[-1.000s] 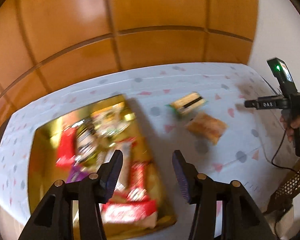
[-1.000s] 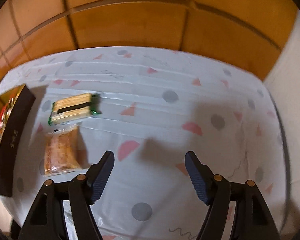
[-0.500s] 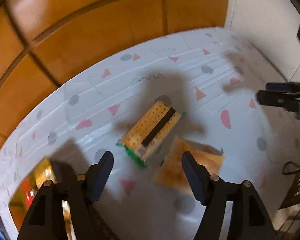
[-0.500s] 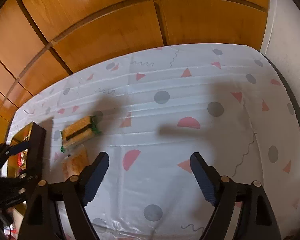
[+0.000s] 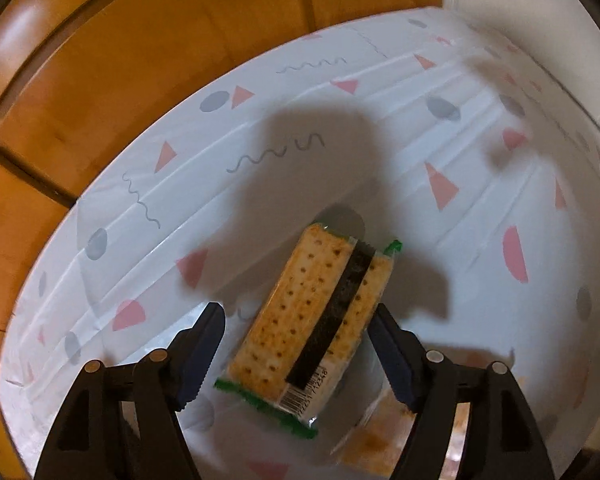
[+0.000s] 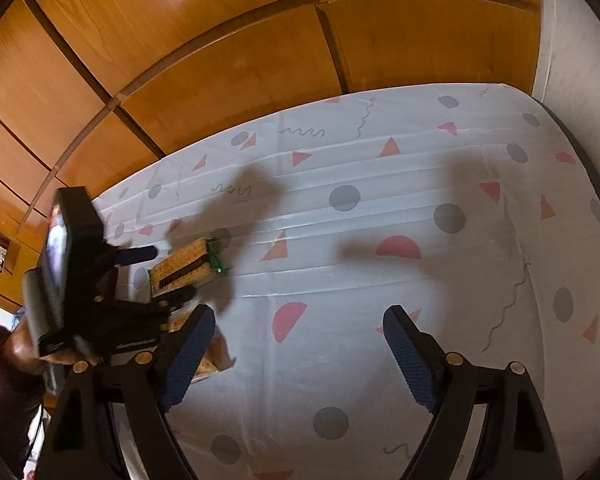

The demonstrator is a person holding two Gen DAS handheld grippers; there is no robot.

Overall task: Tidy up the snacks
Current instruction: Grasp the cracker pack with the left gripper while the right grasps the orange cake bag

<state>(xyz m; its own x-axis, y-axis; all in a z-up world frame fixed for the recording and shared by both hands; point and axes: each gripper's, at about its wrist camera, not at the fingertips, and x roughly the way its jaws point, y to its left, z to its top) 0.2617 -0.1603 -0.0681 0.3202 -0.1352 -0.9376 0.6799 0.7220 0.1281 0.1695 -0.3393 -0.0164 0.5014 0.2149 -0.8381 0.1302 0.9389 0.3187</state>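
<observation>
A cracker pack (image 5: 312,316) with a black stripe and green-edged wrapper lies on the patterned tablecloth (image 5: 480,240). My left gripper (image 5: 298,356) is open, its jaws on either side of the pack, apart from it. An orange snack bag (image 5: 384,428) lies just right of and under the pack. In the right wrist view the left gripper (image 6: 162,276) straddles the cracker pack (image 6: 184,268); the orange bag (image 6: 212,360) peeks out behind my right finger. My right gripper (image 6: 296,360) is open and empty over bare cloth.
Wooden wall panels (image 6: 240,40) run behind the table's far edge. A white wall (image 5: 540,8) stands at the right. The person's hand (image 6: 24,348) holds the left gripper at the left of the right wrist view.
My left gripper swung from the gold snack tray to the cracker pack and closed in until its jaws straddle it. My right gripper drifted a little; the tray has left both views.
</observation>
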